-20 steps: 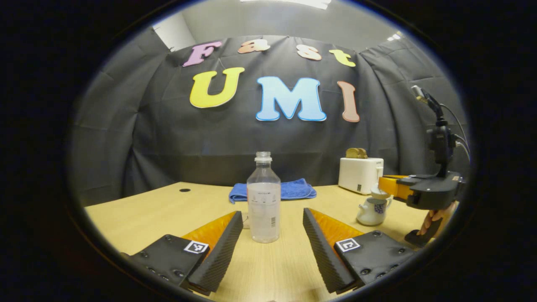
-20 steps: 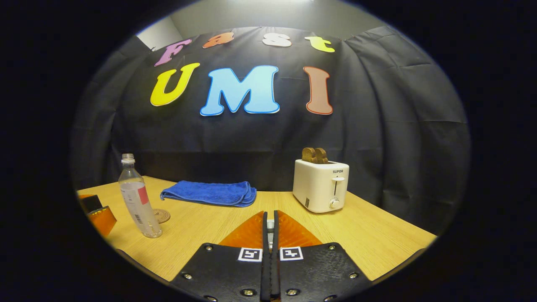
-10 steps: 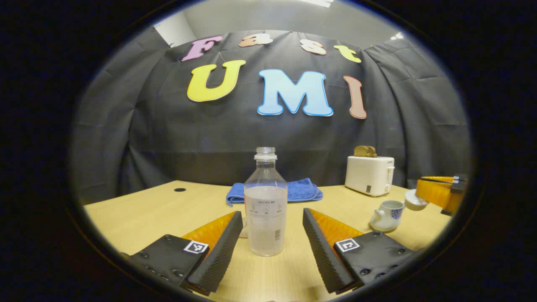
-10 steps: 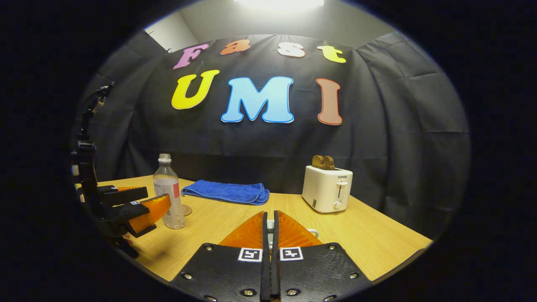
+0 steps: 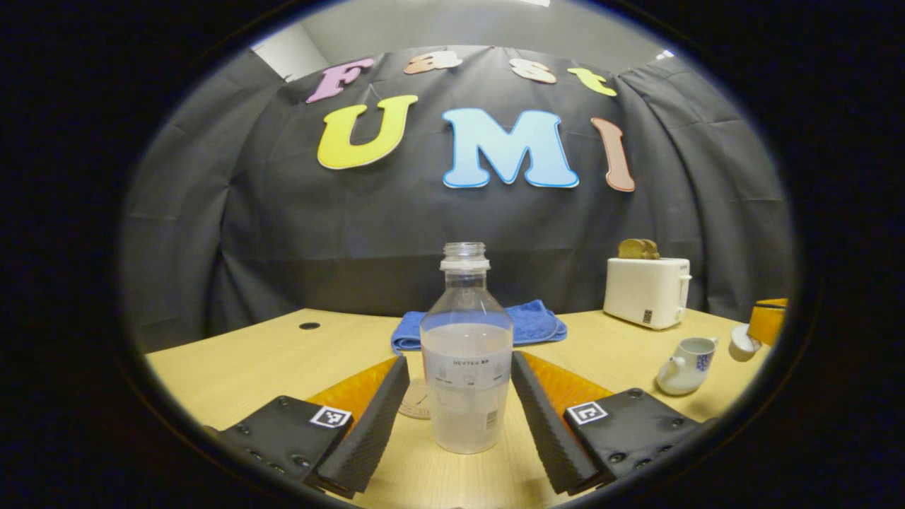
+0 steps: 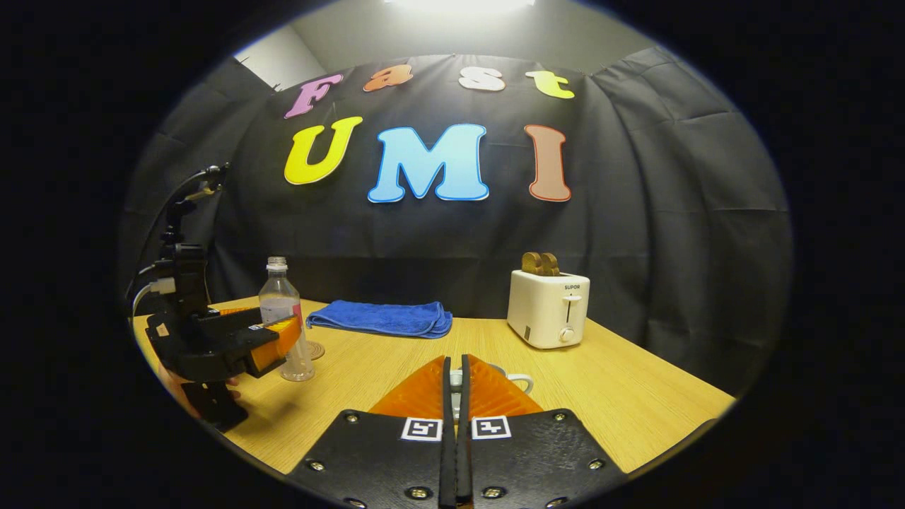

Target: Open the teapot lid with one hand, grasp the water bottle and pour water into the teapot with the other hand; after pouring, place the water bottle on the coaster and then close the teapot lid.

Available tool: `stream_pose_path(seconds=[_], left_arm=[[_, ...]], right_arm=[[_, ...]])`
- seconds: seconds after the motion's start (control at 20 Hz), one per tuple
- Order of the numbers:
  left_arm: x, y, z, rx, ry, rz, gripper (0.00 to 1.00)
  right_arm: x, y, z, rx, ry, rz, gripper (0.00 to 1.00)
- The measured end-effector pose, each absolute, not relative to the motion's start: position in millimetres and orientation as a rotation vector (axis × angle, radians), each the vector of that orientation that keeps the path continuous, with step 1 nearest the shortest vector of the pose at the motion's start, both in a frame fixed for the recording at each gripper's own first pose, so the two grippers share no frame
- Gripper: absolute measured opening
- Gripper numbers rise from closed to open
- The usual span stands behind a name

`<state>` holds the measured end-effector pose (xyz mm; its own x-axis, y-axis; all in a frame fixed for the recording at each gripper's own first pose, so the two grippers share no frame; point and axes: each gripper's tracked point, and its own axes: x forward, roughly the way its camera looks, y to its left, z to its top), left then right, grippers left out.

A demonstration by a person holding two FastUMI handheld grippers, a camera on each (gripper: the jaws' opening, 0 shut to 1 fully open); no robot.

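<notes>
Lower centre, the left gripper [image 5: 459, 406] spreads open around the water bottle [image 5: 466, 367]; the right gripper [image 6: 456, 385] pinches the teapot lid [image 5: 742, 341], teapot [image 5: 684, 355] lower right.

Wooden table [image 5: 233, 367], black cloth wall [image 6: 636, 212], ceiling light [image 6: 459, 6].

Bottle [image 5: 466, 367] stands before towel [image 5: 534, 322]; toaster [image 5: 647, 291] behind teapot [image 5: 683, 355].

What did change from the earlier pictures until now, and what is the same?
The left gripper moved forward to the water bottle, which now stands between its open jaws, not yet gripped. The right gripper carried the teapot lid further from the open teapot. Bottle, teapot, blue towel and toaster stayed in place.
</notes>
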<state>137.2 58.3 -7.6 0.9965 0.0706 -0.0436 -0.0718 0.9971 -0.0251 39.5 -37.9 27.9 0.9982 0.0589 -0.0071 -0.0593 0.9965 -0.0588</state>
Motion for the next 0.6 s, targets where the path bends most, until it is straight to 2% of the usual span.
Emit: stream_pose_path(seconds=[0.35,0.45,0.6], left_arm=[[148,47,-5,0.001,0.027,0.046,1.0],[149,48,-5,0.0,0.029,0.043,0.91],[144,44,-3,0.008,0.046,0.027,0.89]], right_arm=[[26,-25,16,-0.018,0.029,0.09,0.01],[21,-22,16,-0.008,0.028,0.101,0.01],[10,-21,20,-0.022,0.014,0.109,0.01]])
